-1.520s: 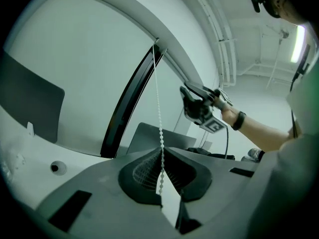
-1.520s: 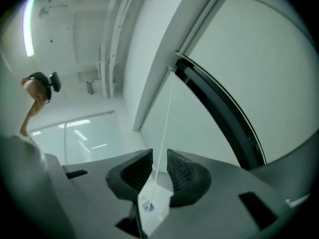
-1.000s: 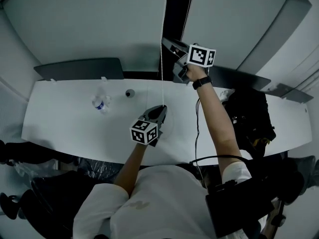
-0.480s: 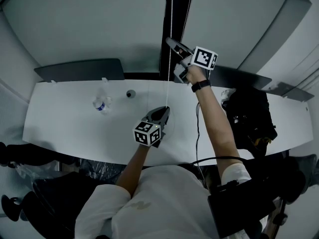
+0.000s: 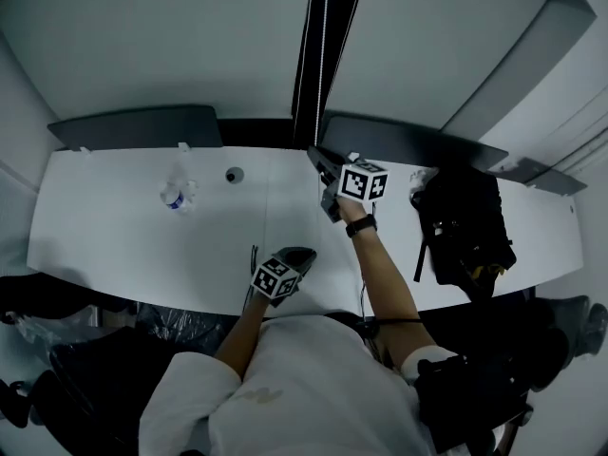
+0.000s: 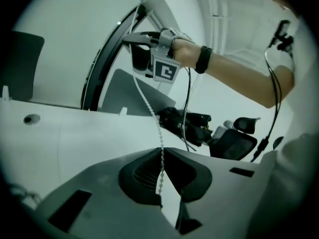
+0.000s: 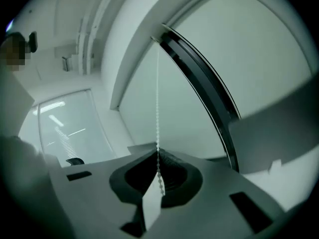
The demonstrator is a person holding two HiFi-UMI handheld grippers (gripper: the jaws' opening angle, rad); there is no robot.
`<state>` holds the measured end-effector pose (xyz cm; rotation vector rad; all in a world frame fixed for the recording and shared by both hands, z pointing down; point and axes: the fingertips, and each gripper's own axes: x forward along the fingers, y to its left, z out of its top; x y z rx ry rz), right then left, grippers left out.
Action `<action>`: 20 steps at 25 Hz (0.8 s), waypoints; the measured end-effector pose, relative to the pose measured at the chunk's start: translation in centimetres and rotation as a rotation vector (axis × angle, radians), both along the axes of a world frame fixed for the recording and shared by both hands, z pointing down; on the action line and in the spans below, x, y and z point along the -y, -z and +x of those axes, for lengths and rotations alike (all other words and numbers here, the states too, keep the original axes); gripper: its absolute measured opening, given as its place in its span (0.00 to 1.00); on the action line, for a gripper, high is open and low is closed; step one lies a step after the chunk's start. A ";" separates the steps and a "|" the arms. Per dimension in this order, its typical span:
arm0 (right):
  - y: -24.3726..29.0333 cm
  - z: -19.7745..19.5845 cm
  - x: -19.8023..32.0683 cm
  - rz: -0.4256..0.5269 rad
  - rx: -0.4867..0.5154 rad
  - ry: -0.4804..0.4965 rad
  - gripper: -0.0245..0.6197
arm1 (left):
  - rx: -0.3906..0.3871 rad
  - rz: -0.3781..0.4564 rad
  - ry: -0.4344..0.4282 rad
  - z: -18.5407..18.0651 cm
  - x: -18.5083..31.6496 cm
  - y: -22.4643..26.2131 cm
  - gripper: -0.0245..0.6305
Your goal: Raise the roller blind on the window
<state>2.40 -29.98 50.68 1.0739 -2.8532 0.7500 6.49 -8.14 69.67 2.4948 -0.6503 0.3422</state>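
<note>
Plainly, square markers (image 5: 363,180) on right gripper (image 7: 157,152)

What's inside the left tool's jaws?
The bead chain, pinched by the left tool at its closed tips; a short stretch shows behind them. Beyond that, the tool body covers it.

The right gripper (image 5: 316,155) is over the far edge of the white table (image 5: 114,245), below the bead chain (image 5: 323,55); the left gripper (image 5: 300,254) is over its near edge. A water bottle (image 5: 174,196) sits on its left part, a black backpack (image 5: 463,226) on its right.
</note>
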 end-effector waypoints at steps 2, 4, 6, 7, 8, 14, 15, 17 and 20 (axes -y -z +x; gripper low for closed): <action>-6.6 -0.1 -4.5 -0.107 0.001 0.018 0.05 | -0.056 -0.048 -0.065 -2.5 -2.4 -1.9 0.05; -12.6 -0.5 -9.4 -0.207 -0.042 0.072 0.05 | -0.166 -0.104 -0.034 -6.2 -2.3 -0.7 0.10; -18.1 -0.5 -14.1 -0.311 -0.107 0.120 0.05 | -0.260 -0.105 0.035 -9.8 -1.1 1.8 0.23; -20.3 -0.5 -16.1 -0.358 -0.128 0.134 0.05 | -0.299 -0.089 0.081 -11.4 -0.1 3.1 0.33; -21.9 -0.6 -17.8 -0.394 -0.131 0.145 0.05 | -0.331 -0.065 0.129 -12.8 1.1 4.5 0.39; -22.5 -2.1 -19.7 -0.382 -0.168 0.219 0.05 | -0.403 0.188 0.198 -11.9 11.8 16.3 0.39; -22.5 -2.3 -19.7 -0.379 -0.176 0.225 0.05 | -0.406 0.224 0.190 -10.7 13.5 18.5 0.39; -22.6 -2.1 -19.9 -0.383 -0.163 0.214 0.05 | -0.418 0.278 0.181 -8.5 16.7 22.5 0.39; -22.4 -1.4 -20.1 -0.339 -0.199 0.189 0.05 | -0.441 0.296 0.198 -6.3 21.0 26.7 0.39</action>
